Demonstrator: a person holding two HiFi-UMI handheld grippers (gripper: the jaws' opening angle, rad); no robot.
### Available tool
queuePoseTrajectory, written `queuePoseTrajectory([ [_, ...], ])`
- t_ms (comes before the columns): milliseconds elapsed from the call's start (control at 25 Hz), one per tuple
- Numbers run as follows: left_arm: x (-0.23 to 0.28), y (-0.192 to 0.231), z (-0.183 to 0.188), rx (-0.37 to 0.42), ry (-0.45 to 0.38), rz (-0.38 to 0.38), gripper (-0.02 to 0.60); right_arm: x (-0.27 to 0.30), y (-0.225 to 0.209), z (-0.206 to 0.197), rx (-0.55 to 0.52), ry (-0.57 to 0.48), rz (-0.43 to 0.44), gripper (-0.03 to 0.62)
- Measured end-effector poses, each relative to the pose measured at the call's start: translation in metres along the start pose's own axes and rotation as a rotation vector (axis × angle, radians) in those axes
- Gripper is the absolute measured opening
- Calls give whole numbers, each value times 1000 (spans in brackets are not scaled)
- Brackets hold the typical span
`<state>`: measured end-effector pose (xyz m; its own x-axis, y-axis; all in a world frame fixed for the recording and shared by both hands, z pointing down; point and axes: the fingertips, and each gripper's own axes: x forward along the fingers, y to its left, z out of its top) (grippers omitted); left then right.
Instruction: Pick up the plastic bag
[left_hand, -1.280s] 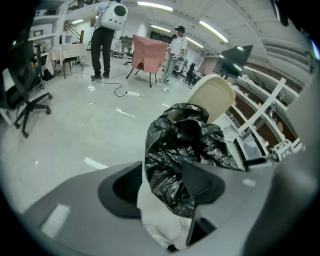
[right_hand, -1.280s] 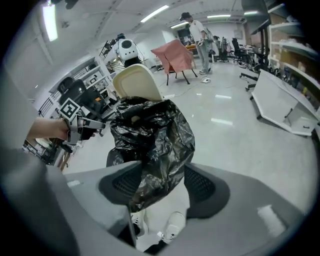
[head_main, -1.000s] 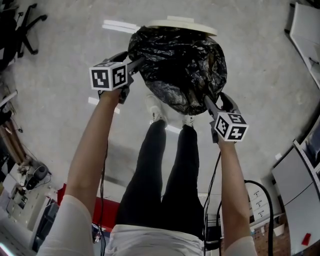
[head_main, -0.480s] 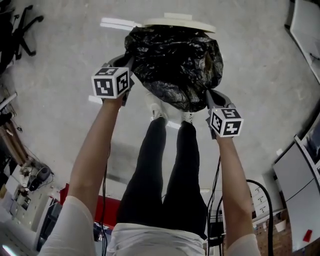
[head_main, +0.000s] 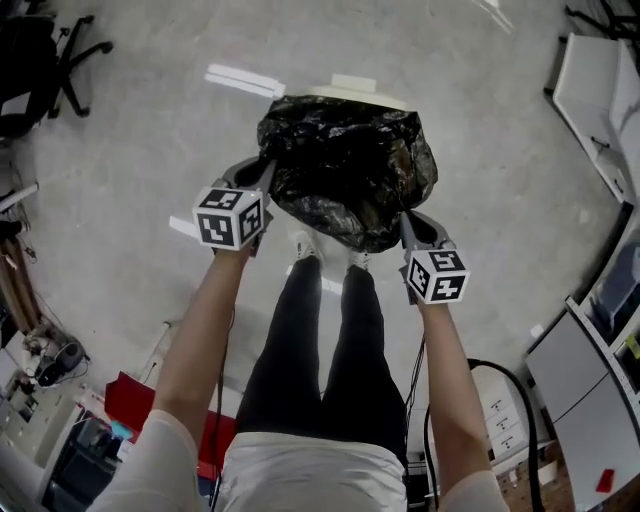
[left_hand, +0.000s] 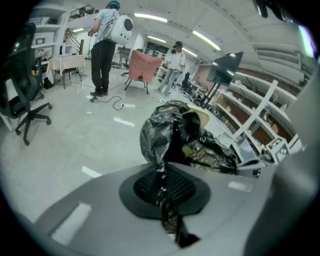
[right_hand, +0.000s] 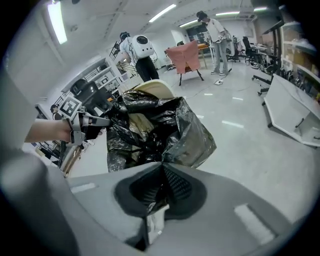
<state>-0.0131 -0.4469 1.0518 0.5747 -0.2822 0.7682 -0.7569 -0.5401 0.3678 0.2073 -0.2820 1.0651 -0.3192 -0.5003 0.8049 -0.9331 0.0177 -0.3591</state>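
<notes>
A crumpled black plastic bag hangs above the floor between my two grippers, its mouth stretched open over brown and pale rubbish inside. My left gripper is shut on the bag's left rim. In the left gripper view the black film is pinched between the pads. On the opposite rim my right gripper is shut too, and the right gripper view shows bag film clamped in its jaws. My left gripper appears across the bag in the right gripper view.
A cream bin lid or rim lies on the grey floor just beyond the bag. An office chair stands at far left, white tables at right. People stand further off in the room. My own legs are below the bag.
The bag has risen off the cream bin and come nearer to my body, and both grippers have moved closer together while keeping hold of its rim.
</notes>
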Motion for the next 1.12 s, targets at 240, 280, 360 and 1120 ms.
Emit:
queuePoseTrajectory([
  [240, -60, -41, 25, 9, -40, -13, 7, -57, 24, 35, -20, -45, 3, 3],
  [280, -70, -47, 30, 9, -45, -14, 7, -66, 27, 41, -24, -52, 2, 3],
  [360, -91, -60, 35, 12, -50, -16, 6, -86, 35, 49, -31, -58, 1, 3],
  [1120, -319, -194, 96, 241, -178, -74, 6, -296, 126, 118, -114, -231, 124, 3],
])
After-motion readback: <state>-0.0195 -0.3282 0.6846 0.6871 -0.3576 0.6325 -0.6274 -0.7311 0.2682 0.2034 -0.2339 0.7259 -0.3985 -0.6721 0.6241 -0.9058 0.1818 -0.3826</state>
